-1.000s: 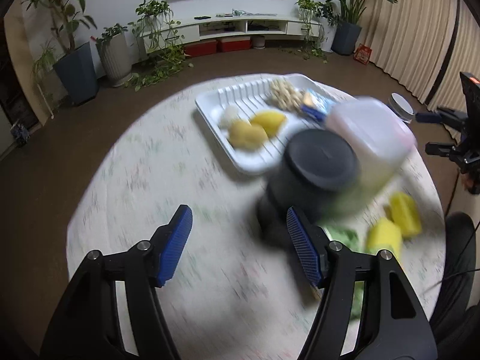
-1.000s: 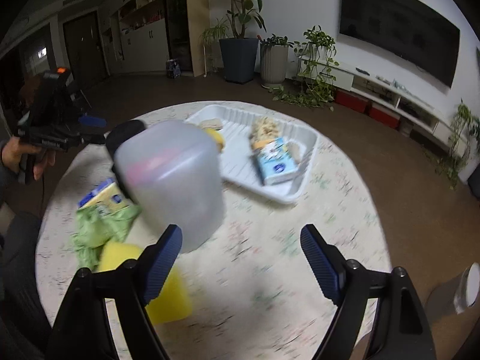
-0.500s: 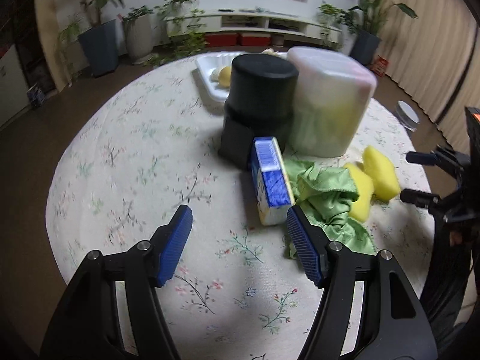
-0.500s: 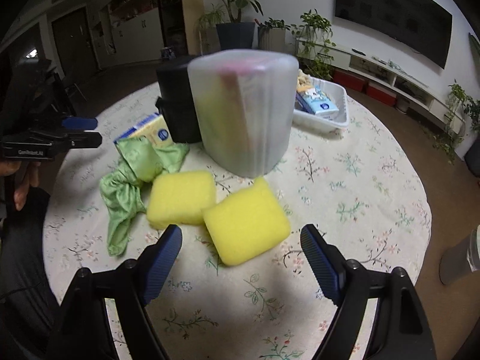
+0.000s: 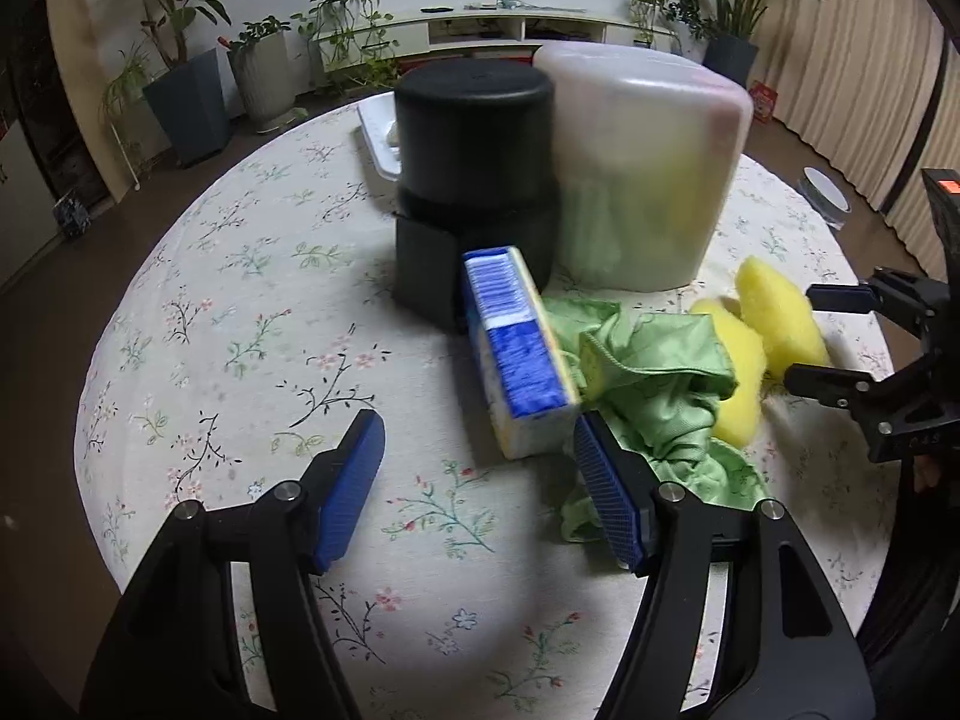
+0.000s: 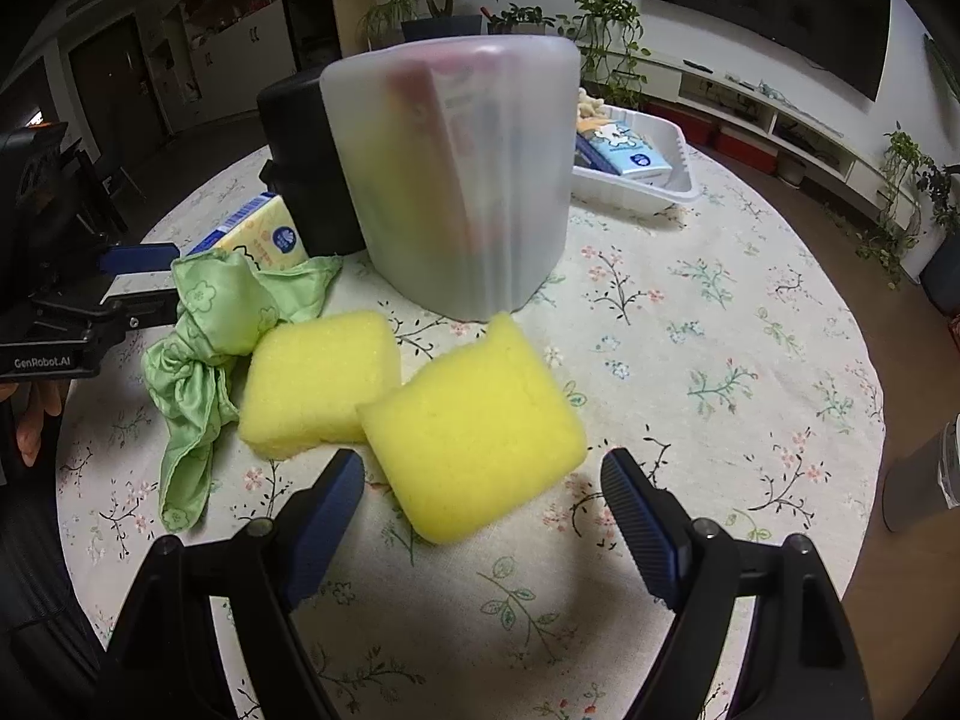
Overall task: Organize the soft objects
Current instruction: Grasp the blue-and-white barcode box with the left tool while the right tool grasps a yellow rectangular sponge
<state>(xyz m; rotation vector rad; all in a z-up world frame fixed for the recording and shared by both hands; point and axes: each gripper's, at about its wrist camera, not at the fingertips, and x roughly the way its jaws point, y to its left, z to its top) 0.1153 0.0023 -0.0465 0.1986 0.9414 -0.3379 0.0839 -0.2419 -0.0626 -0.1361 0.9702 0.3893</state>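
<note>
Two yellow sponges lie on the floral tablecloth; the nearer sponge sits just ahead of my open right gripper, between its blue pads, and the other sponge lies to its left. A crumpled green cloth lies left of them and also shows in the left wrist view. A blue and white tissue pack lies just ahead of my open left gripper, close to its right pad. Both grippers are empty.
A black canister and a frosted plastic container stand side by side mid-table behind the soft objects. A white tray holding tissue packs and other items stands behind them. The table edge curves close on all sides.
Both grippers have dropped lower and closed in on the table: the left toward the tissue pack, the right toward the near sponge. The objects themselves have not moved.
</note>
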